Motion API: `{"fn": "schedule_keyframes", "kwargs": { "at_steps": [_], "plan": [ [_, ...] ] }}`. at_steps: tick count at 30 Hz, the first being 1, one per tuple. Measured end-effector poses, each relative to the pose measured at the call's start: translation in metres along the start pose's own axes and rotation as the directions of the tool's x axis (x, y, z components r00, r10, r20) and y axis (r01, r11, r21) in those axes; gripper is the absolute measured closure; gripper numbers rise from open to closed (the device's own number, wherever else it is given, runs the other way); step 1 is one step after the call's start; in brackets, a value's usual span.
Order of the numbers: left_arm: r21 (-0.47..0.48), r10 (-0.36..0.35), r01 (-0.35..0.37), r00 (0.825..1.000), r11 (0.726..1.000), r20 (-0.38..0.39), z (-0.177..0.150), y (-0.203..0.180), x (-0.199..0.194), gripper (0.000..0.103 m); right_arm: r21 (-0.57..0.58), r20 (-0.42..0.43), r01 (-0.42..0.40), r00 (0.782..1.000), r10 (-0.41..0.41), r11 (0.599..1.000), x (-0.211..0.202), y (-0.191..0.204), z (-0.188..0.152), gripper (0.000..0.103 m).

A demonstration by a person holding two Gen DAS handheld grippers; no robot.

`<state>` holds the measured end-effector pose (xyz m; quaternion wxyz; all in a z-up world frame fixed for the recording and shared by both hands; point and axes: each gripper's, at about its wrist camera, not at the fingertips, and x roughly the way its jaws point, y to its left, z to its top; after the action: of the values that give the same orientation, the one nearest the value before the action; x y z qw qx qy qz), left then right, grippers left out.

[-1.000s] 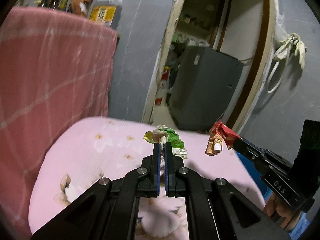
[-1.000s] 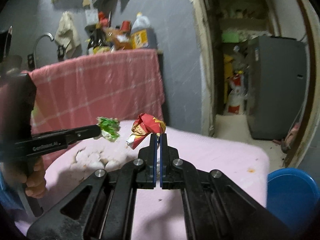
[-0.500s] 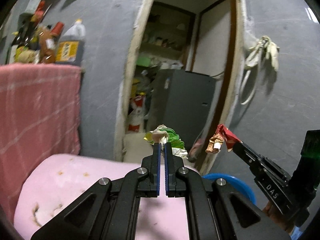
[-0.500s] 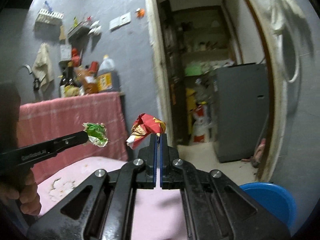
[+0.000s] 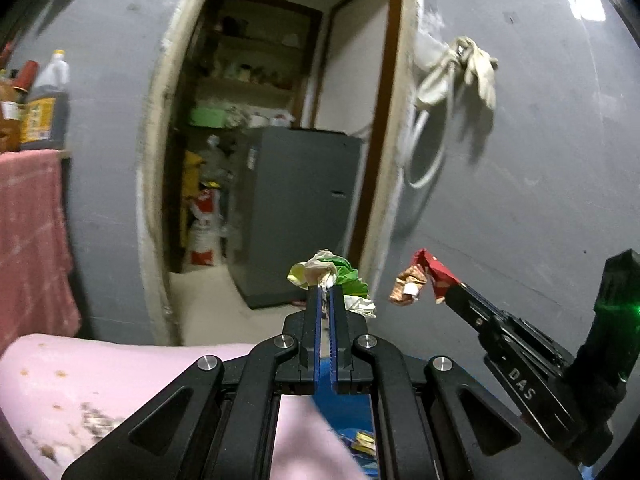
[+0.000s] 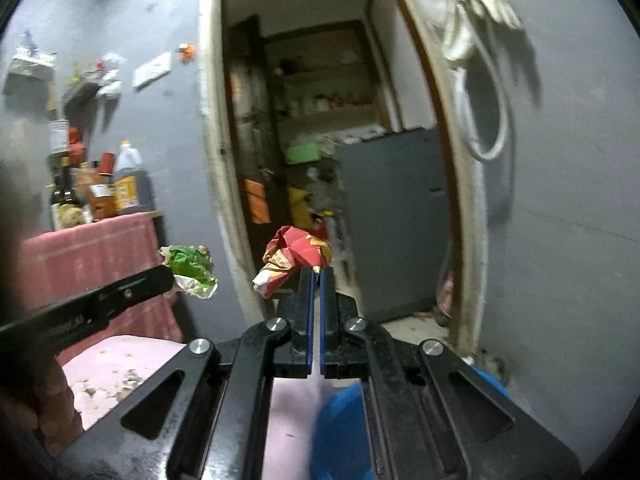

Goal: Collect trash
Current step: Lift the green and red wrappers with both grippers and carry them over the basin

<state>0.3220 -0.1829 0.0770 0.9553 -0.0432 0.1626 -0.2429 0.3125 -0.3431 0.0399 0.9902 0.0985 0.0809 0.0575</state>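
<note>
Lettering reading "DAS" runs along the right gripper (image 5: 448, 294) arm in the left wrist view; print on the left gripper (image 6: 170, 278) arm in the right view is too blurred to read. Compared with a second ago, both views have swung off the pink cloth (image 5: 100, 372) toward the doorway (image 5: 276, 140) and grey cabinet (image 5: 296, 216), and the blue bin (image 6: 340, 432) now sits under the fingers at 6 o'clock. Each gripper is clamped tight. The left pinches a green and white crumpled wrapper (image 5: 332, 274) at its tips, at 12 o'clock. The right pinches a red and yellow wrapper (image 6: 292, 258) at 11 o'clock of its tips.
</note>
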Motion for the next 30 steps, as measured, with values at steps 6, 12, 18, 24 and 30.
{"fn": "schedule_keyframes", "kwargs": {
  "at_steps": [6,12,18,24,30],
  "plan": [
    [-0.026,-0.038,0.036,0.995,0.999,-0.091,-0.005,-0.016,0.037,0.101,0.069,-0.098,0.073,0.993,-0.066,0.995,0.011,-0.037,-0.005,0.101],
    [-0.005,-0.04,0.04,0.984,0.999,-0.174,-0.02,-0.026,0.061,0.101,0.116,-0.216,0.12,0.972,-0.092,0.986,0.024,-0.066,-0.016,0.101],
    [-0.025,-0.065,0.061,0.959,0.998,-0.275,-0.035,-0.028,0.082,0.101,0.13,-0.3,0.147,0.948,-0.103,0.981,0.036,-0.079,-0.024,0.101],
    [-0.038,-0.076,0.066,0.919,0.997,-0.387,-0.051,-0.03,0.101,0.101,0.149,-0.373,0.162,0.923,-0.096,0.975,0.049,-0.085,-0.032,0.099],
    [-0.045,-0.08,0.068,0.903,0.997,-0.422,-0.061,-0.032,0.109,0.101,0.16,-0.407,0.167,0.909,-0.089,0.973,0.053,-0.089,-0.038,0.097]
  ]
}}
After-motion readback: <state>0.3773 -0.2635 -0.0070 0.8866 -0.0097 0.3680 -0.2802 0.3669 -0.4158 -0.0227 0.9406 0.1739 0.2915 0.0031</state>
